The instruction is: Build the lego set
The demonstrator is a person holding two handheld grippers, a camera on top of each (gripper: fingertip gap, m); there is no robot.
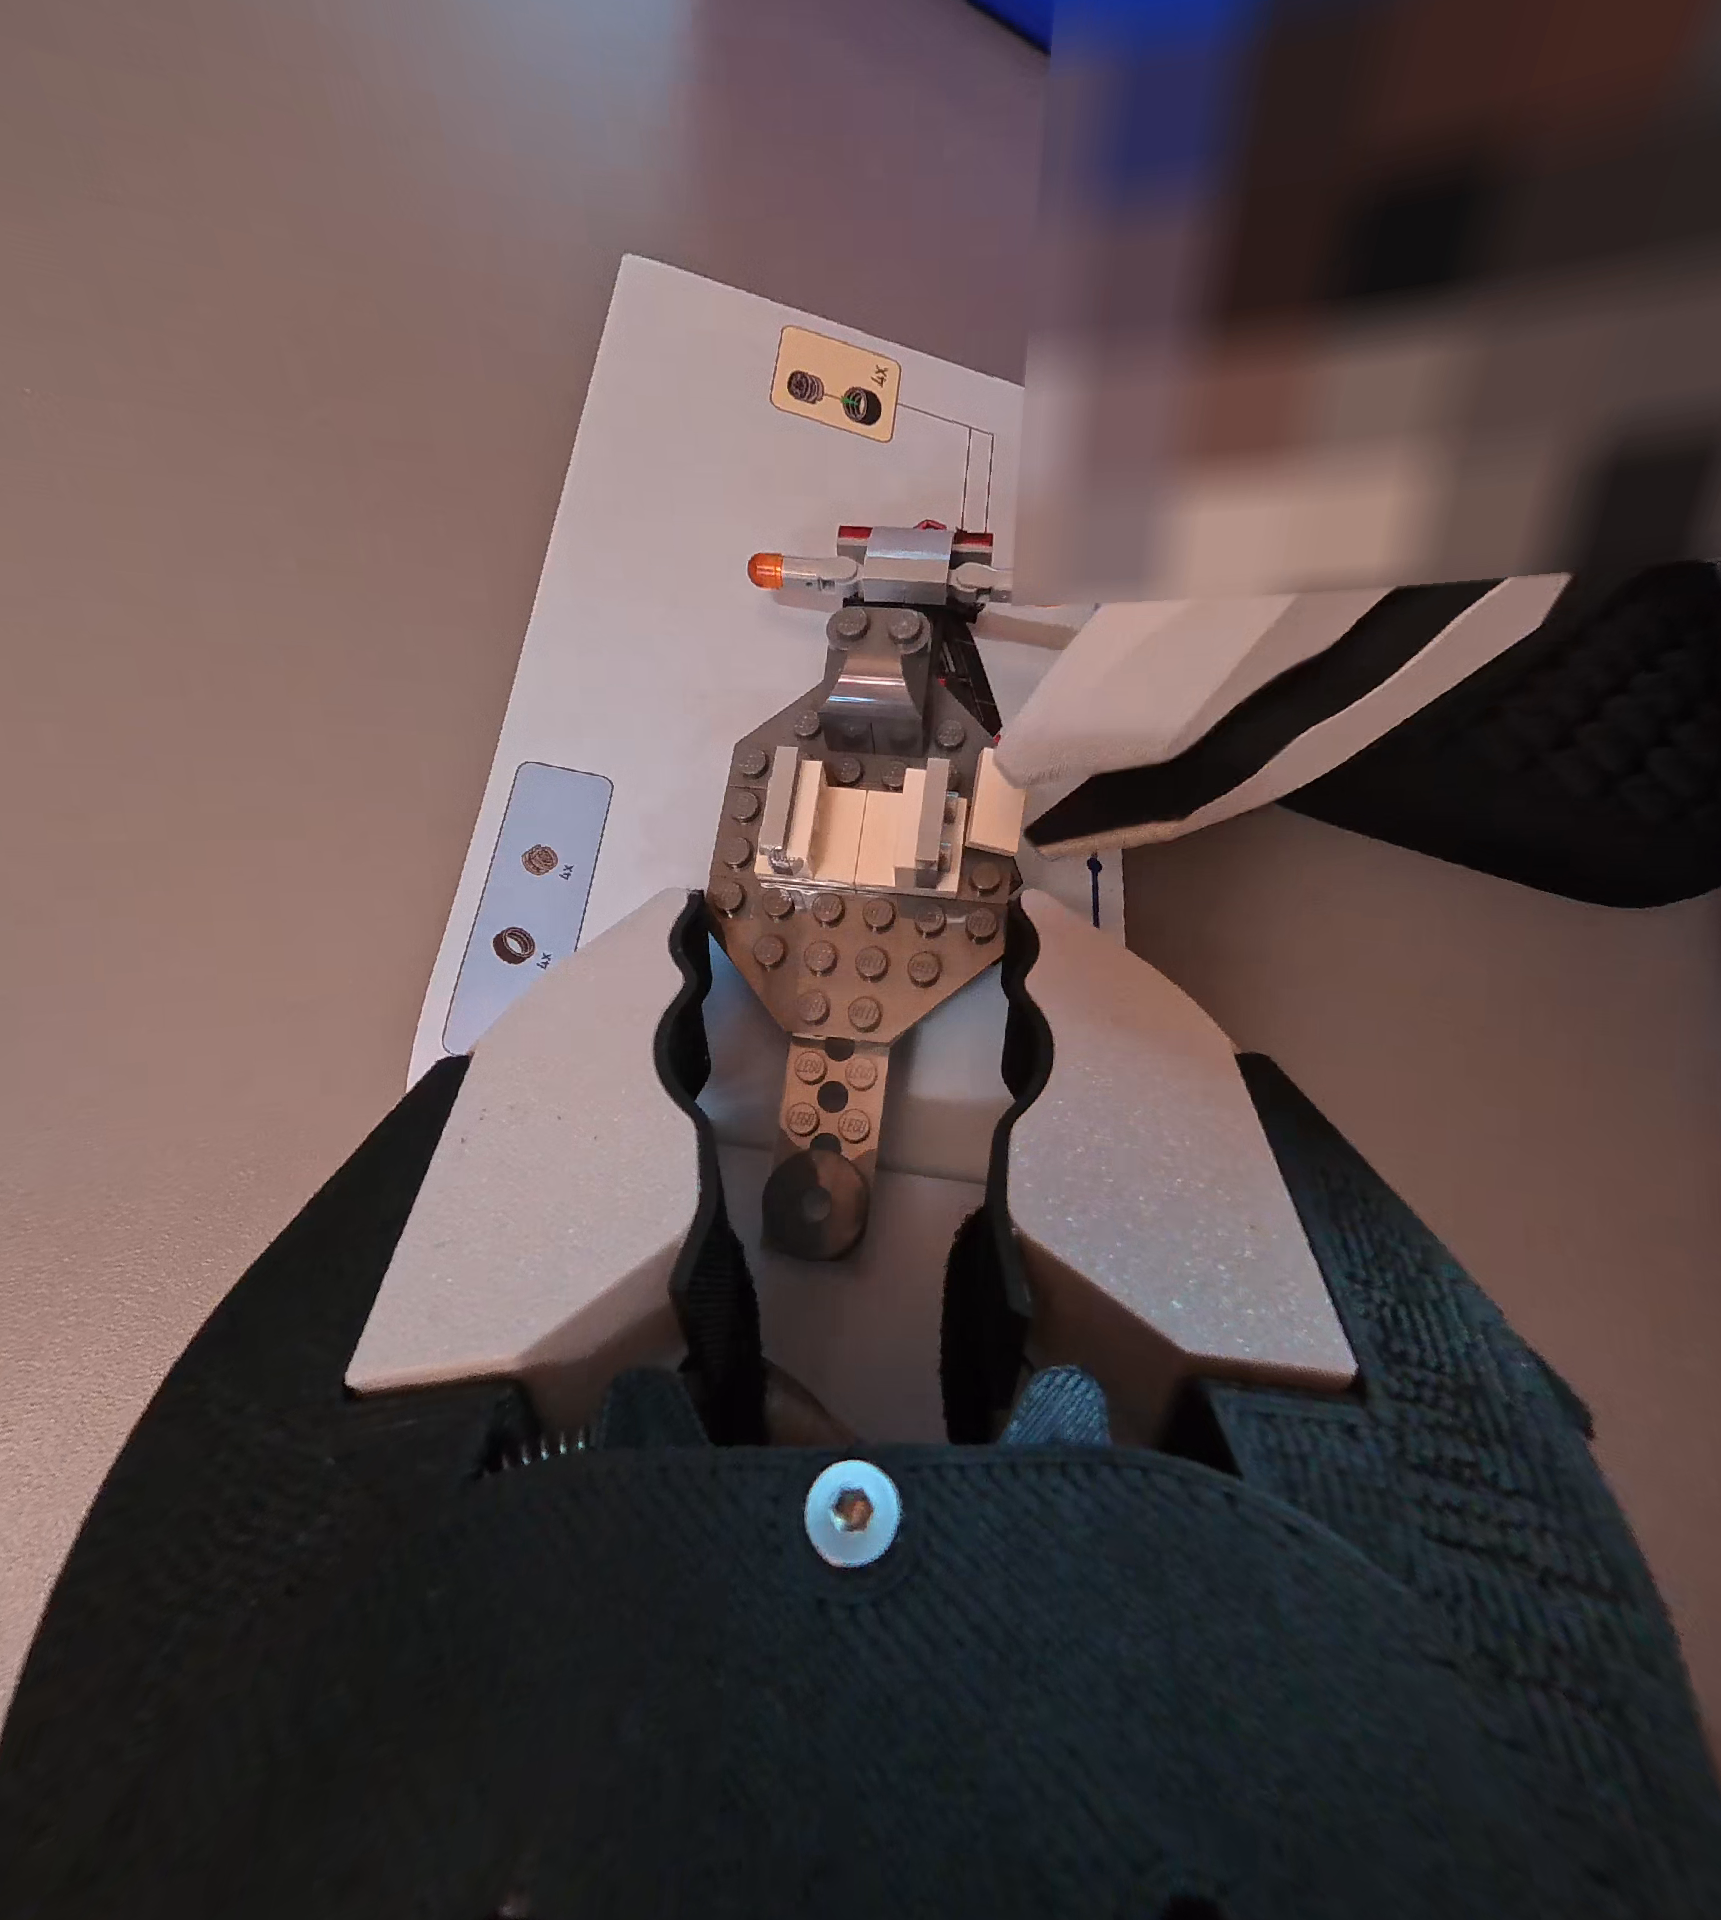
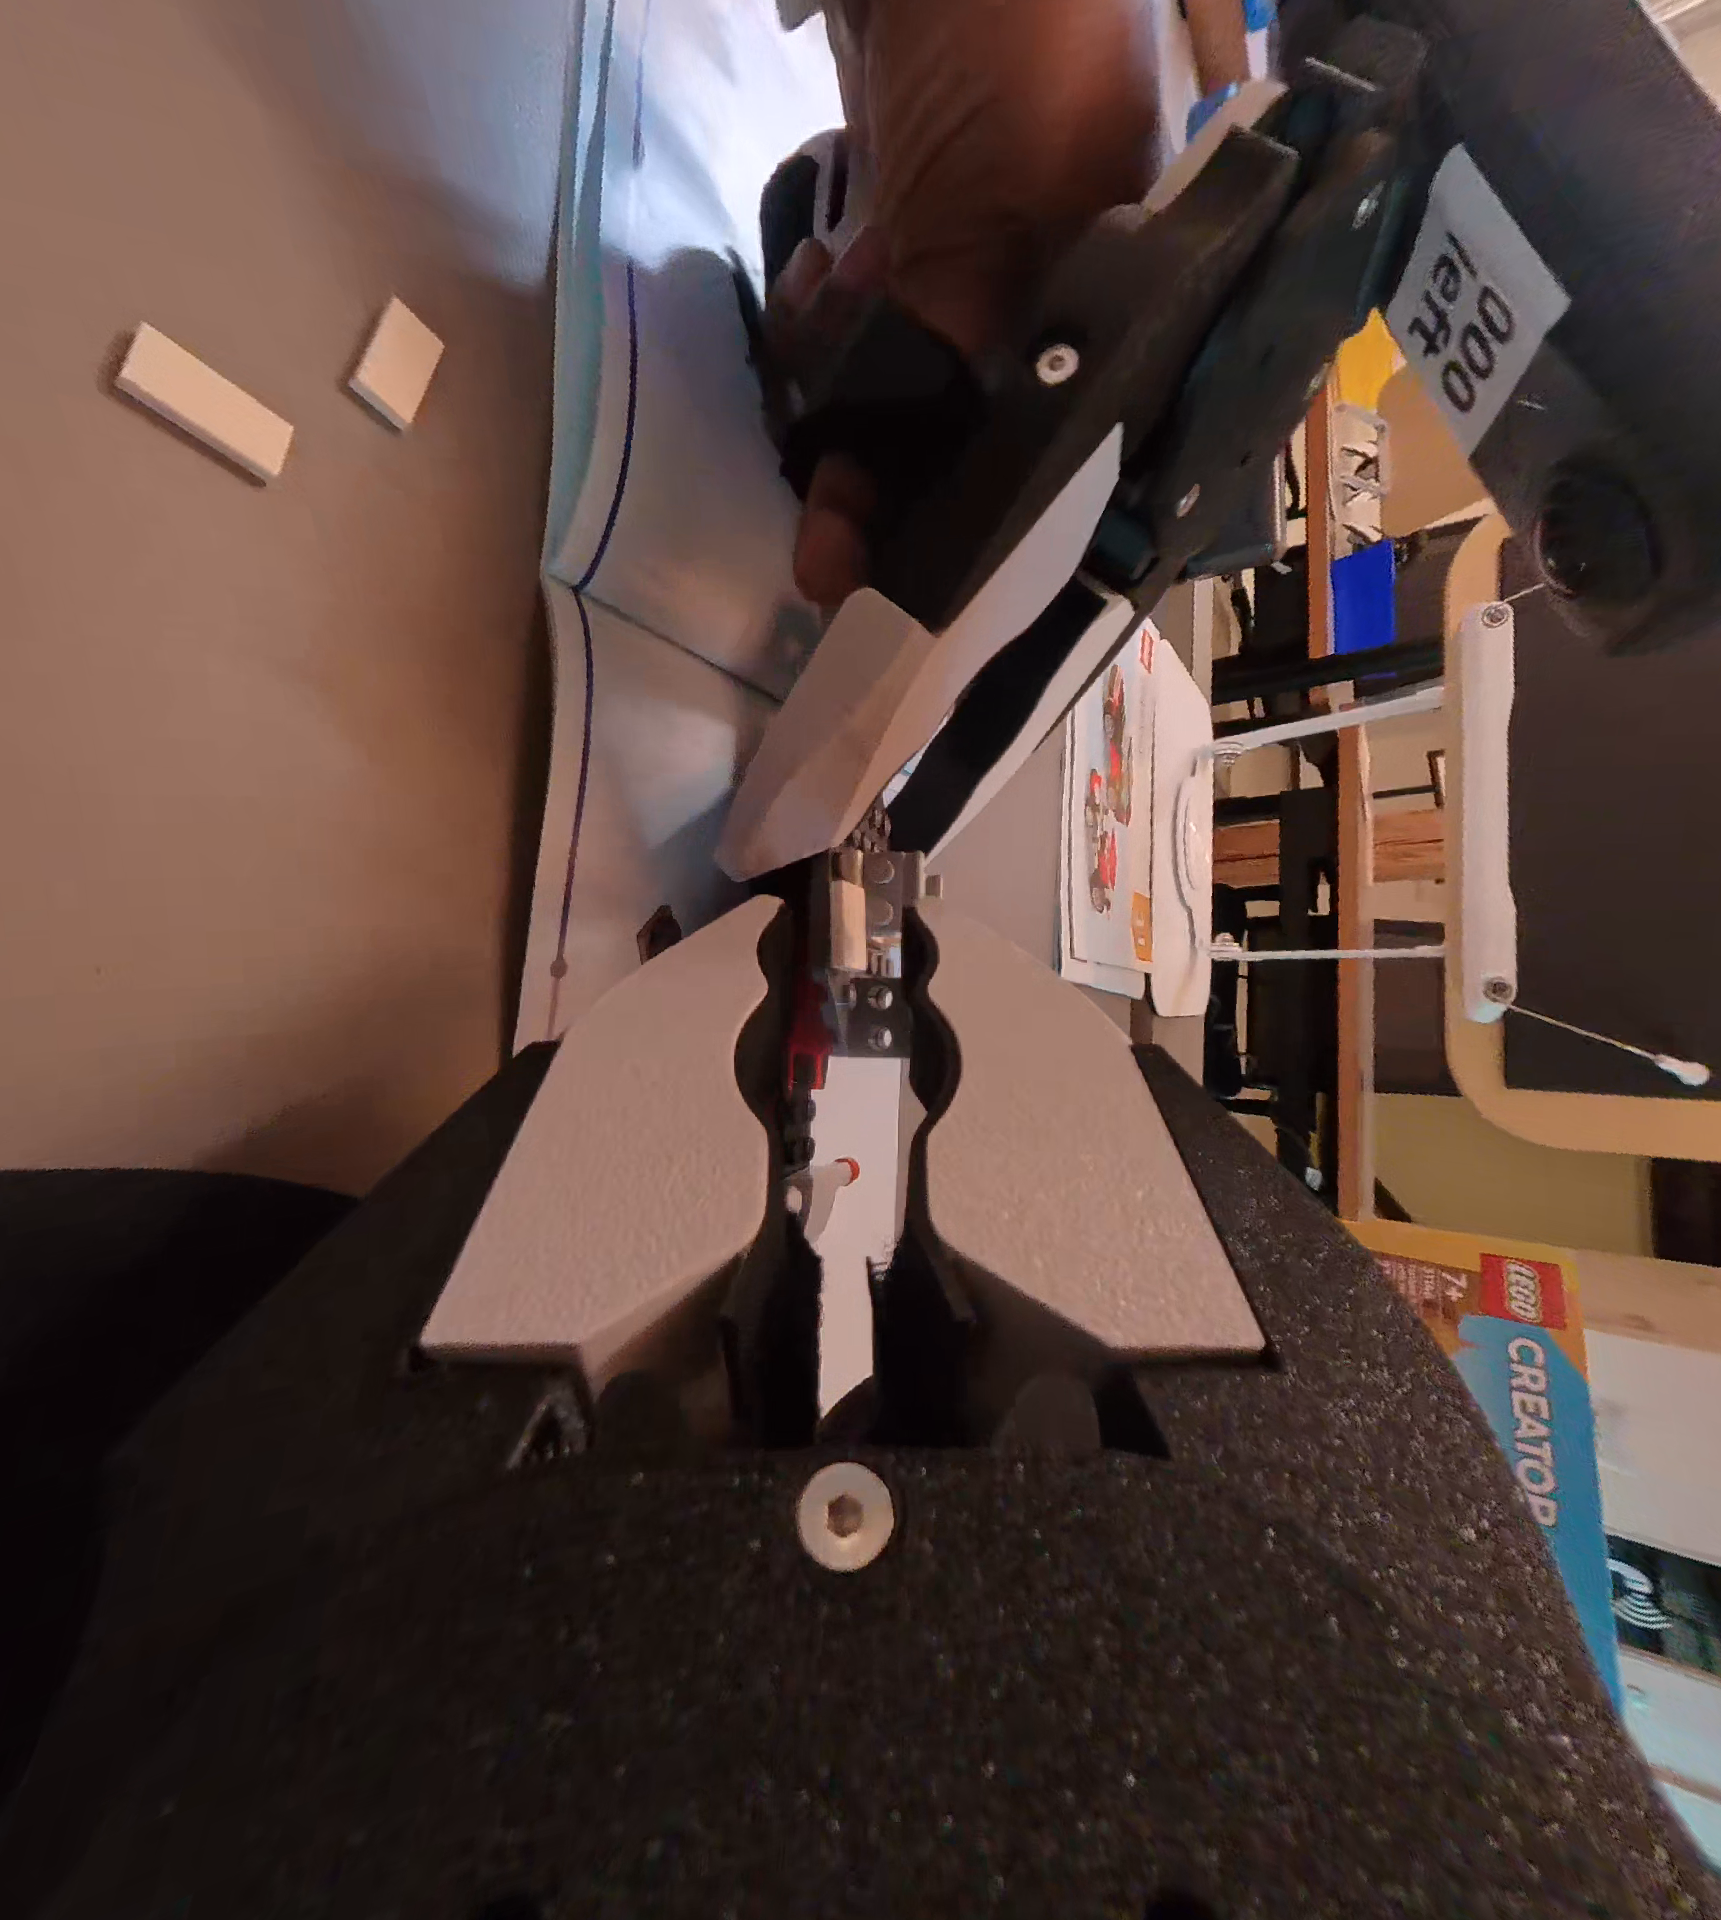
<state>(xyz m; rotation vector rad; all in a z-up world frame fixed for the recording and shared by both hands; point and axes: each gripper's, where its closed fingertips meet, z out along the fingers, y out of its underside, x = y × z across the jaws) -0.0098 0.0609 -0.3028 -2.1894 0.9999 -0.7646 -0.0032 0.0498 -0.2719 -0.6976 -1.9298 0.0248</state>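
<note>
Steadying seems the point: left gripper (image 1: 851, 914) clamps the grey model (image 1: 861, 894) by its sides, so right gripper (image 1: 1017, 800), closed on a white tile (image 1: 996, 805), can press it home.

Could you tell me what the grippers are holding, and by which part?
Left gripper clamps the grey model across its wide studded plate; right gripper pinches its side edge.

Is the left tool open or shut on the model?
Shut on the model. In the left wrist view, both fingers of the left tool press against the grey plate's side edges, with no gap visible.
</note>
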